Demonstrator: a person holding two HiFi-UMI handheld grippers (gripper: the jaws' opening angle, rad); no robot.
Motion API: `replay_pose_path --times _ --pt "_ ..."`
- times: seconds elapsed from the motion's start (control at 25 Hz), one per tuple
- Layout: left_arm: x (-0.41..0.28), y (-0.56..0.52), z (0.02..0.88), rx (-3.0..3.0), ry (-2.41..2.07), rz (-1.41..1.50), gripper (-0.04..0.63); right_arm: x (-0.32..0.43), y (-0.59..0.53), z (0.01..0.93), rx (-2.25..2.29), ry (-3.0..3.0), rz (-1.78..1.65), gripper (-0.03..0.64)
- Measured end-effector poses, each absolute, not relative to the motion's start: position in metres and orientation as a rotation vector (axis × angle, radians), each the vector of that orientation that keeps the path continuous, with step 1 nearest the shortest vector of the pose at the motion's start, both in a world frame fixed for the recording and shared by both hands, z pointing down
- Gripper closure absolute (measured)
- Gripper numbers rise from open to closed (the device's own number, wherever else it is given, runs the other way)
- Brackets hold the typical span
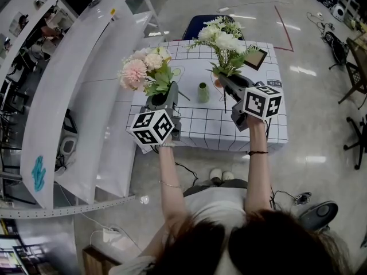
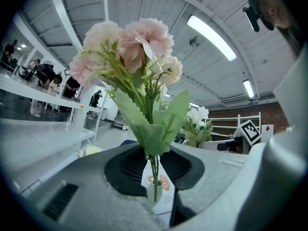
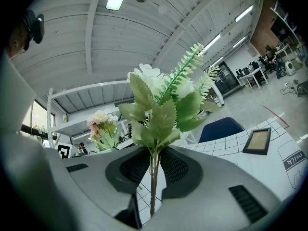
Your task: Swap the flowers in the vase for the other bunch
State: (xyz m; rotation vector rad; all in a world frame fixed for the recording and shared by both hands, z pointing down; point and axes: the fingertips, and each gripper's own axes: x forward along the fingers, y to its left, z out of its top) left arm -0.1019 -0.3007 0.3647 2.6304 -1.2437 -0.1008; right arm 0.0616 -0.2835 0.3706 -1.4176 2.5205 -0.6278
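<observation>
Holding both bunches up mid-swap: the left gripper (image 1: 162,99) is pinching the pink bunch (image 1: 143,67) by its stems, the right gripper (image 1: 226,80) is clamping the white bunch (image 1: 223,42), and the vase (image 1: 203,92) is standing empty on the desk (image 1: 195,128) between them. Next, probably, threading replacement stems down that narrow neck.

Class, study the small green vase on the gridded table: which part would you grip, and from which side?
Grip the green vase round its body, coming in level from the near edge of the gridded table. It stands upright and narrow, so a sideways pinch probably fits, and its mouth should stay free for stems.
</observation>
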Motion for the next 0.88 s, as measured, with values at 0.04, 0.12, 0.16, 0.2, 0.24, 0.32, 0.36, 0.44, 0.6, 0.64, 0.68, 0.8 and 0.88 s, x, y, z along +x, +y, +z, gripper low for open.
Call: replay_pose_path --times 0.04,0.12,0.16,0.2,0.24,0.32,0.36,0.44,0.6,0.64,0.68,0.8,0.88 --pt "-0.103 -0.3 0.365 2.63 -1.243 -0.102 0.518 0.061 -0.283 0.37 -1.42 2.521 -0.623 0.552" --pt "-0.105 -0.301 0.365 2.628 -1.24 -0.11 0.518 0.061 -0.283 0.37 -1.427 2.519 -0.615 0.552" --pt "-0.107 -0.301 0.366 2.625 -1.238 -0.114 0.518 0.06 -0.283 0.369 -1.432 2.517 -0.611 0.552" --pt "-0.109 -0.302 0.367 2.623 -1.237 -0.117 0.518 0.06 -0.283 0.369 -1.438 2.513 -0.605 0.552" --pt "-0.111 -0.302 0.368 2.622 -1.236 -0.118 0.518 0.06 -0.284 0.369 -1.446 2.507 -0.596 0.552" --pt "-0.113 -0.304 0.369 2.623 -1.231 -0.115 0.518 0.059 -0.285 0.367 -1.464 2.489 -0.571 0.552" --pt "-0.114 -0.304 0.369 2.624 -1.227 -0.113 0.518 0.059 -0.286 0.365 -1.471 2.478 -0.557 0.552" --pt "-0.116 -0.306 0.371 2.625 -1.22 -0.109 0.518 0.059 -0.287 0.362 -1.481 2.454 -0.533 0.552" --pt "-0.126 -0.31 0.373 2.62 -1.227 -0.1 0.518 0.055 -0.289 0.362 -1.478 2.419 -0.52 0.552" --pt "-0.128 -0.311 0.373 2.616 -1.23 -0.103 0.518 0.054 -0.289 0.362 -1.48 2.419 -0.52 0.552" --pt "-0.13 -0.312 0.374 2.611 -1.233 -0.108 0.518 0.054 -0.29 0.363 -1.481 2.421 -0.518 0.552" --pt "-0.135 -0.313 0.378 2.594 -1.243 -0.112 0.518 0.052 -0.293 0.362 -1.484 2.433 -0.503 0.552" --pt "-0.137 -0.315 0.381 2.586 -1.248 -0.107 0.518 0.051 -0.298 0.359 -1.483 2.439 -0.486 0.552"
